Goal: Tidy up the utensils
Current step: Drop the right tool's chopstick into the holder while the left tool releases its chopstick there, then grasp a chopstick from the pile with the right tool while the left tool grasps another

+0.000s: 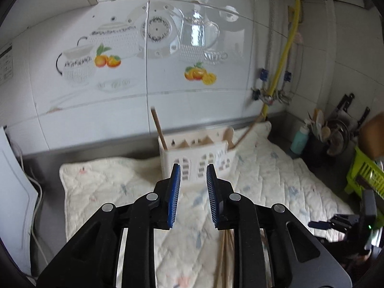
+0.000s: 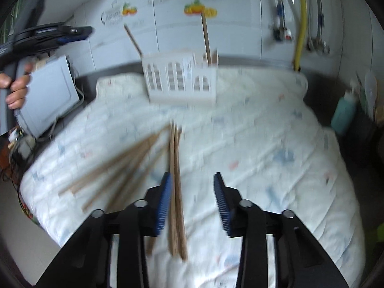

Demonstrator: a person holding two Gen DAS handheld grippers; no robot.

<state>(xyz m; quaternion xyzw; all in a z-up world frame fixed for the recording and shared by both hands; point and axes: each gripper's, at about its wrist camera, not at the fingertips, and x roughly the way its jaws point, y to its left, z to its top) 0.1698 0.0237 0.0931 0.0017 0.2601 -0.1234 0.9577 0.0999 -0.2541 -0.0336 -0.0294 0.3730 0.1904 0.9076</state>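
A white slotted utensil holder (image 1: 168, 158) (image 2: 177, 79) stands on a quilted cloth (image 1: 108, 180) by the tiled wall. One wooden chopstick (image 1: 158, 127) leans out of its left end, and a wooden spoon (image 1: 229, 134) rises from its right end. My left gripper (image 1: 193, 168) hovers in front of the holder, open, with nothing between its blue pads. Several loose chopsticks (image 2: 115, 175) lie fanned on the cloth. My right gripper (image 2: 192, 176) is open just above them. A pair of chopsticks (image 2: 177, 192) runs between its jaws, close to the left pad (image 2: 165, 192).
A white panel (image 1: 14, 180) with cables leans at the left. On the right stand a teal bottle (image 1: 298, 139), a dark pot of utensils (image 1: 316, 148) and a green basket (image 1: 364, 175). A yellow hose (image 1: 285, 55) runs down the wall. A hand (image 2: 16, 91) holds the left gripper.
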